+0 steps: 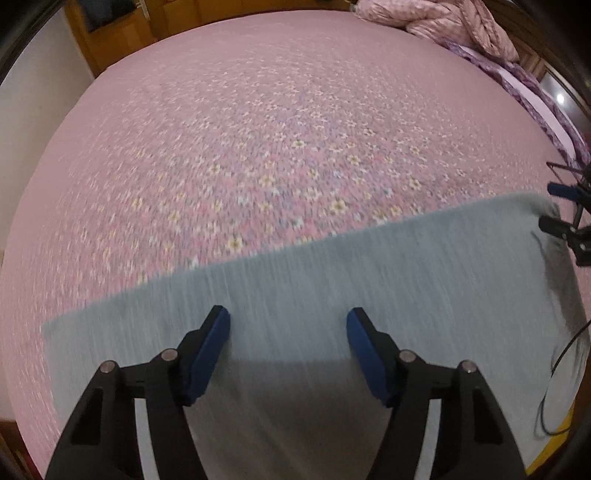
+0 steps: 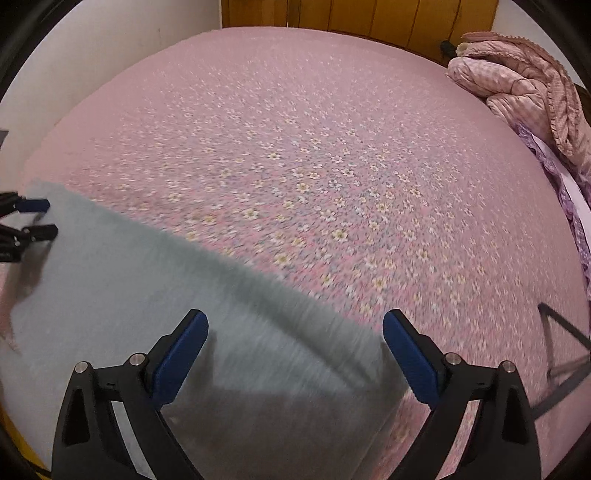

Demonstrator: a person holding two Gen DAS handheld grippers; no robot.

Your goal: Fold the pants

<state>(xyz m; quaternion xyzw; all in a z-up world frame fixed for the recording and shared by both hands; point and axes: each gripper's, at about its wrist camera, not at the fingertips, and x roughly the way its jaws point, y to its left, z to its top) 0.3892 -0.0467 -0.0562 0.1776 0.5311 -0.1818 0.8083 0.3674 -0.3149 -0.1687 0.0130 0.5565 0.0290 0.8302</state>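
Grey-blue pants (image 1: 332, 288) lie flat as a long strip on the pink flowered bed cover (image 1: 258, 147), near its front edge. My left gripper (image 1: 288, 317) hovers over the pants with its blue pads wide apart and nothing between them. In the right wrist view the pants (image 2: 147, 295) run from the left edge to a folded end under my right gripper (image 2: 295, 321), which is open above that end. Each gripper shows at the edge of the other's view: the right gripper (image 1: 550, 210) at one end of the cloth, the left gripper (image 2: 50, 218) at the other. Both views are motion-blurred.
A bunched pink quilt (image 2: 524, 88) sits at the bed's far right corner beside a purple frilled edge (image 2: 569, 206). Wooden furniture (image 2: 369, 18) and a white wall (image 2: 129, 48) stand behind the bed. A dark cable (image 1: 557, 369) hangs at the right. A thin dark stand (image 2: 565, 332) crosses the right side.
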